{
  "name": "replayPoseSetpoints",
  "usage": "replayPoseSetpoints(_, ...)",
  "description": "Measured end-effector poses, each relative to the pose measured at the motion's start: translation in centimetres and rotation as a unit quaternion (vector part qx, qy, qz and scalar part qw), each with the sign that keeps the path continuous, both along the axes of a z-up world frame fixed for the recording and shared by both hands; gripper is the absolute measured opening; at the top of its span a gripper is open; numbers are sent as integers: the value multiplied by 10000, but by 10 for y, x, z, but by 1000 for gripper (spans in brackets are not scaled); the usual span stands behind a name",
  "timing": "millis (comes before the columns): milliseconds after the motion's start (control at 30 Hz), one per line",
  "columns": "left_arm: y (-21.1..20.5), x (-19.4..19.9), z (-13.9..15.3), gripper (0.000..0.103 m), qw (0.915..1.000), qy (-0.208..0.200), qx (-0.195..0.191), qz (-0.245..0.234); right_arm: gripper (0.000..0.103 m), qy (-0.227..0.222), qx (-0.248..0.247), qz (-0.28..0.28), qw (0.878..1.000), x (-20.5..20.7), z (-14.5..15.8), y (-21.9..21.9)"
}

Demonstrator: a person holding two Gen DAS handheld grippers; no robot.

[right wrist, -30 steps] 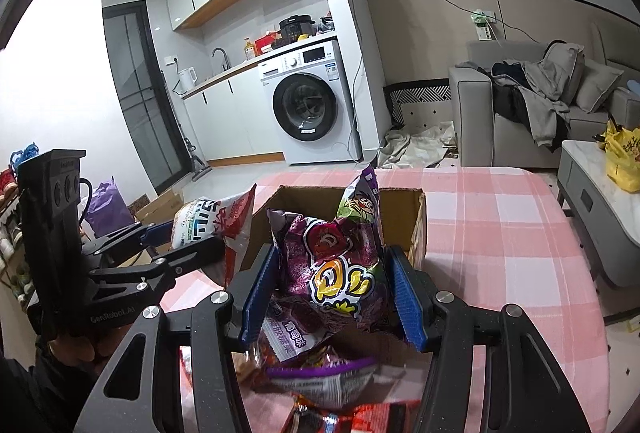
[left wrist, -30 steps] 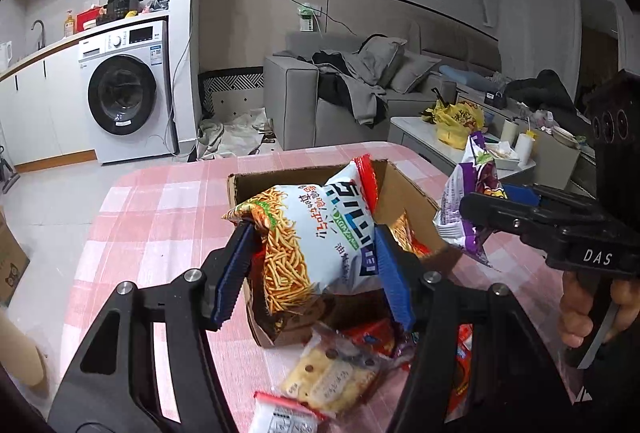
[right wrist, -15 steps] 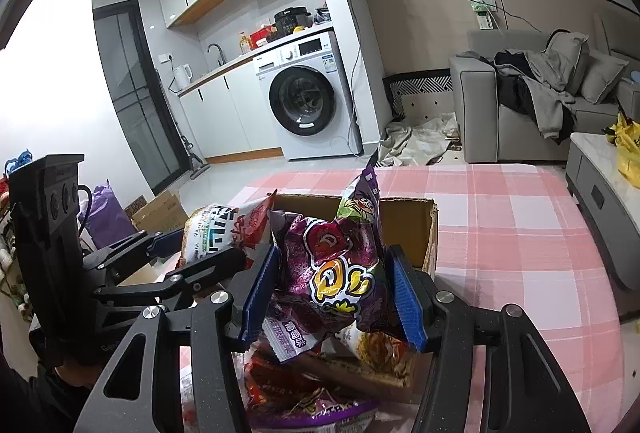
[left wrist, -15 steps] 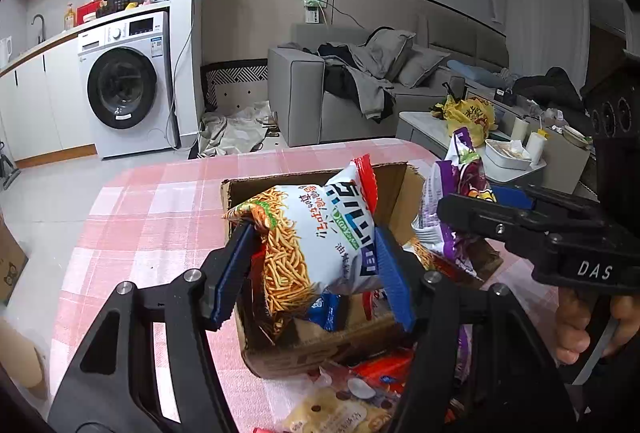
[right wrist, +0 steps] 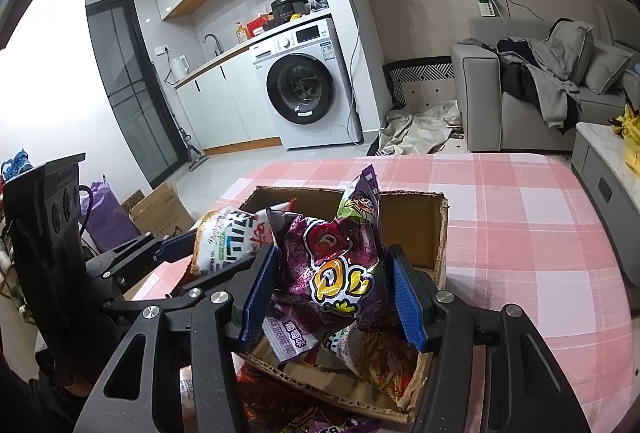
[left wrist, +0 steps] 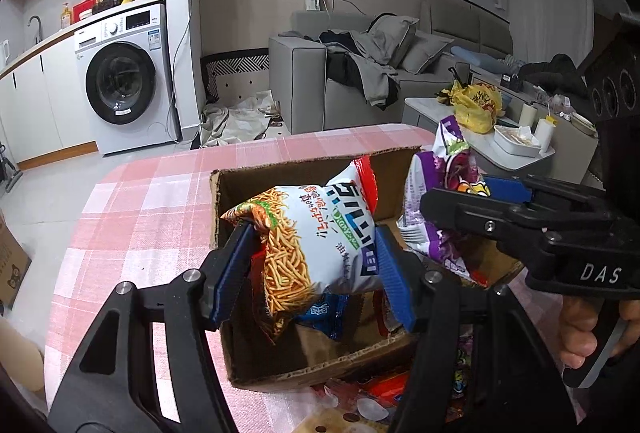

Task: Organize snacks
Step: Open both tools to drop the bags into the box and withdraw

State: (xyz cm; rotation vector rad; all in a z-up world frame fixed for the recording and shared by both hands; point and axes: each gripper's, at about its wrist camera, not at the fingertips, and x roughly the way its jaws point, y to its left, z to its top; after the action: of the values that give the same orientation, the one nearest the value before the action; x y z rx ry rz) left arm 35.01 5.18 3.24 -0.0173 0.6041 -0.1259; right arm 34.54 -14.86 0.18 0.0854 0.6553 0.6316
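Over the pink checked tablecloth [left wrist: 132,225] I hold both packets above the cardboard box [left wrist: 304,373] (ready to drop): left gripper [left wrist: 316,265] pinching the noodle snack bag [left wrist: 316,233], right gripper [right wrist: 332,297] clamping the purple candy bag [right wrist: 336,265].

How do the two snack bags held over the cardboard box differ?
The noodle snack bag is white with orange noodle sticks; the purple candy bag has yellow cartoon lettering. The left tongs clamp the noodle bag, the right tongs the purple one. Both hang above the cardboard box.
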Motion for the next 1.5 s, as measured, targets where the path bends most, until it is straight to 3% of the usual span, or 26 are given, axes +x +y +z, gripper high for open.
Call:
replayPoseSetpoints(533,-16,28,-27,61,9997,210,-4,91,58,107,-112,-79,9999,13,-10,8)
replayPoseSetpoints(633,-11,25,-25,61,9996,198,-189,85,68,36,-48,-55,10000,9,-7,5)
replayPoseSetpoints(733,-5,19,-22,75,9994,205,-232,124,82,-95,-45,-150,9998,2,0,-3)
replayPoseSetpoints(800,0,8,-18,80,9994,160,-308,61,97,-135,19,-217,9997,-4,5,-10)
replayPoseSetpoints(900,3,-10,-13,93,9995,110,-225,171,103,-79,14,-258,9996,-13,8,-20)
replayPoseSetpoints(933,3,-18,-11,102,9996,75,-209,196,103,-62,-16,-253,9997,-16,9,-22)
replayPoseSetpoints(1500,44,-145,-10,102,9985,-75,-227,497,103,25,-545,-223,9983,-90,-8,-47)
